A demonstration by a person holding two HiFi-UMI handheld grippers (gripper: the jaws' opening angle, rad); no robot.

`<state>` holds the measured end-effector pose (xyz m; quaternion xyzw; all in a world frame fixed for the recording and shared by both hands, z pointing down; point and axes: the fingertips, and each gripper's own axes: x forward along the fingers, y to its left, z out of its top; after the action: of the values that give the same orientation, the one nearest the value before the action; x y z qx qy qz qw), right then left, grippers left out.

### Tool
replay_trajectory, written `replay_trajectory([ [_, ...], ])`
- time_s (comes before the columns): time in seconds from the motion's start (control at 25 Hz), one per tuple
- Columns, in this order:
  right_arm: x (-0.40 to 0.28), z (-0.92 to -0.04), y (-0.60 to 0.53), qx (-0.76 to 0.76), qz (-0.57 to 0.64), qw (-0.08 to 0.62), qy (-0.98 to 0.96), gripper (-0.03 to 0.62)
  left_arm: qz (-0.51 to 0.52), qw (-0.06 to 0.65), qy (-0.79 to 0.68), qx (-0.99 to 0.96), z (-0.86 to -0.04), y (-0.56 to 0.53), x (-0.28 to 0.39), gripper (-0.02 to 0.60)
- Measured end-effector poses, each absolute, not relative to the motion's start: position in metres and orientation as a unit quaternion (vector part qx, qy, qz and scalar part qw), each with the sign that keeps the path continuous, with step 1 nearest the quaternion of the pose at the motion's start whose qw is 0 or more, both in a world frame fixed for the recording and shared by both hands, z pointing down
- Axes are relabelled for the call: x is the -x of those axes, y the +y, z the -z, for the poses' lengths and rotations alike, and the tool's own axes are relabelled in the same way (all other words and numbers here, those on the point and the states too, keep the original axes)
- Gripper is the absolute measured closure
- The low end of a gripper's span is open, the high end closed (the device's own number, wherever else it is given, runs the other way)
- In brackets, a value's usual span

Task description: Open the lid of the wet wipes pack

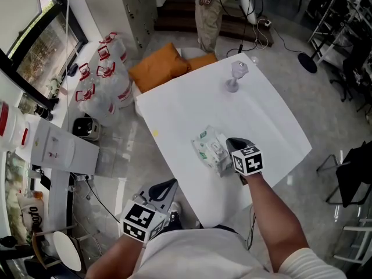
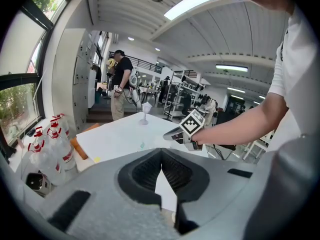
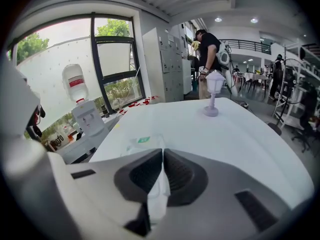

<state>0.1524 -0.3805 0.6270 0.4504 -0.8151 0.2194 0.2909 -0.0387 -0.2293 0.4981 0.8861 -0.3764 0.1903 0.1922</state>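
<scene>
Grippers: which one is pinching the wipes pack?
The right gripper, over the table, is shut on the wipes pack. The left gripper is shut on nothing, off the table's near edge.

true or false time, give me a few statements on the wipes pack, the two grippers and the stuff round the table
1. The right gripper is shut on the lid of the wet wipes pack. True.
2. The left gripper steadies the pack. False: it is shut and empty, short of the table.
3. A small lantern ornament stands on the table beyond the pack. True.
4. The orange cushions lie on the table. False: they lie off it, past its far edge.
</scene>
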Motion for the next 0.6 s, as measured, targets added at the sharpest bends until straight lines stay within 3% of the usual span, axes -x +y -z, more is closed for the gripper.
replay_trajectory([
  [0.6, -0.170, -0.638, -0.394, -0.462, -0.232, 0.296, -0.803, 0.562, -0.193, 0.195, -0.389, -0.879, -0.498, -0.231, 0.041, 0.574],
])
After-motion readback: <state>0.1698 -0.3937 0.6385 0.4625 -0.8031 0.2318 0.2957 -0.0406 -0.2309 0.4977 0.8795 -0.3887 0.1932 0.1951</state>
